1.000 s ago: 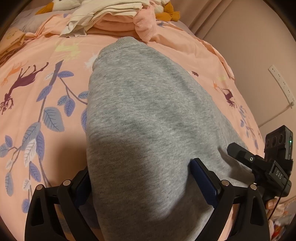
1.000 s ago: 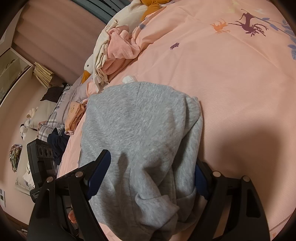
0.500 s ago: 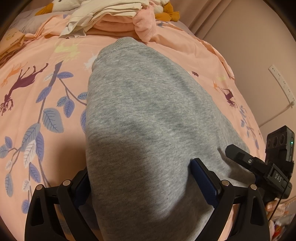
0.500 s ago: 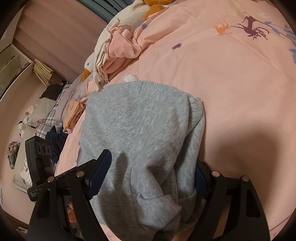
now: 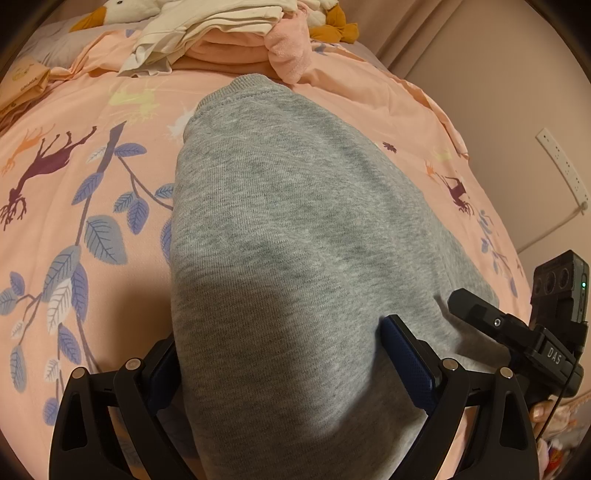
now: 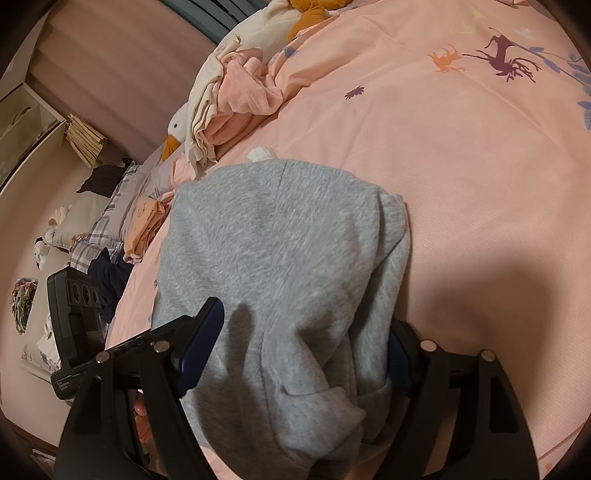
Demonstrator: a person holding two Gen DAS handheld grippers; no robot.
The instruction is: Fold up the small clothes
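On the pink leaf-printed bed (image 5: 332, 96), nothing has shifted: both grippers, left gripper (image 5: 284, 354) and right gripper (image 6: 295, 343), stay spread wide astride the grey knitted garment (image 5: 295, 229), fold apparently pending.

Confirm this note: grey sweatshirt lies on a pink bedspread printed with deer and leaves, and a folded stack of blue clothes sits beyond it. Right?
Not quite. The stack beyond the grey sweatshirt is cream and pink, not blue, as the left wrist view shows. The pink bedspread with deer and leaves is right.

Both wrist cameras look steeply down, close over a grey garment (image 5: 295, 258) on a pink printed bedspread (image 5: 74, 166). They share the garment (image 6: 277, 251), the far clothes pile (image 5: 221, 33) (image 6: 236, 99) and glimpses of each other's gripper.
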